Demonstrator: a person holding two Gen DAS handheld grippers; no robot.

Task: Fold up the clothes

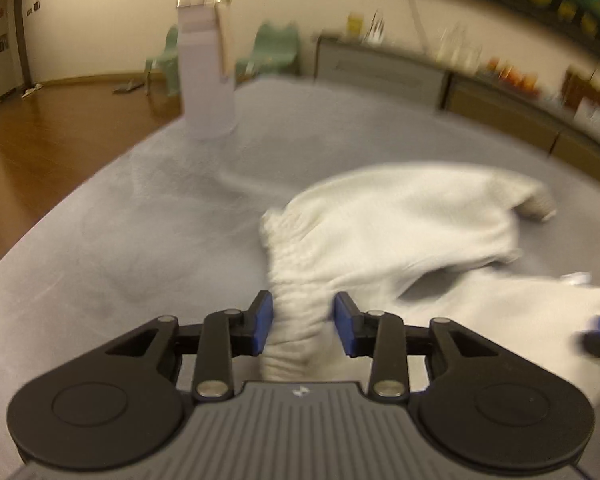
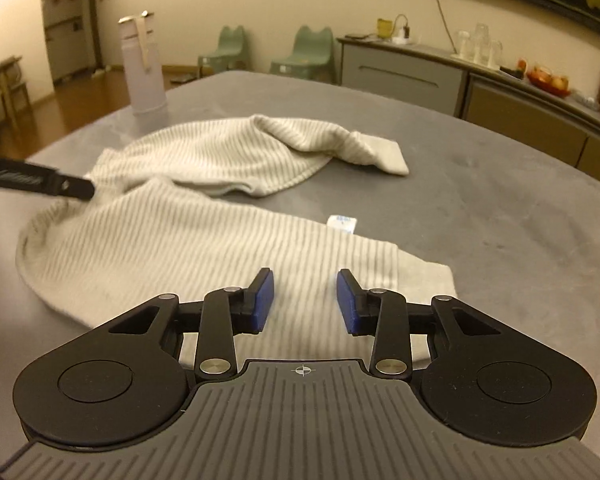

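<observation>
The grey table carries everything here, stretching ahead of both grippers to its far edge. The cream ribbed sweater sprawls across it directly in front of the right gripper, with its body running away to that gripper's left and 1 sleeve flung ahead and to the right. It looks soft, limp and fairly thick, so it should bunch and sag rather than hold a line, yet the knit ought to give the pads plenty to bite on. It is probably light, and drag on the table will matter more than weight.

Best holds, I judge, are the firmer ribbed bands: the hem just under the right gripper, and the gathered ribbed edge lying between the fingers of the left gripper. Pinching 2 corners of 1 edge should keep a fold straight.

A pale bottle stands far ahead on the left, well clear of the sweater.

The right gripper is parted about halfway and grips nothing, the hem lying beneath it. The left gripper is likewise parted, with the ribbed bunch between its pads but a gap showing on 1 side, so nothing looks clamped.

A small white care tag sticks out ahead of the right gripper.
</observation>
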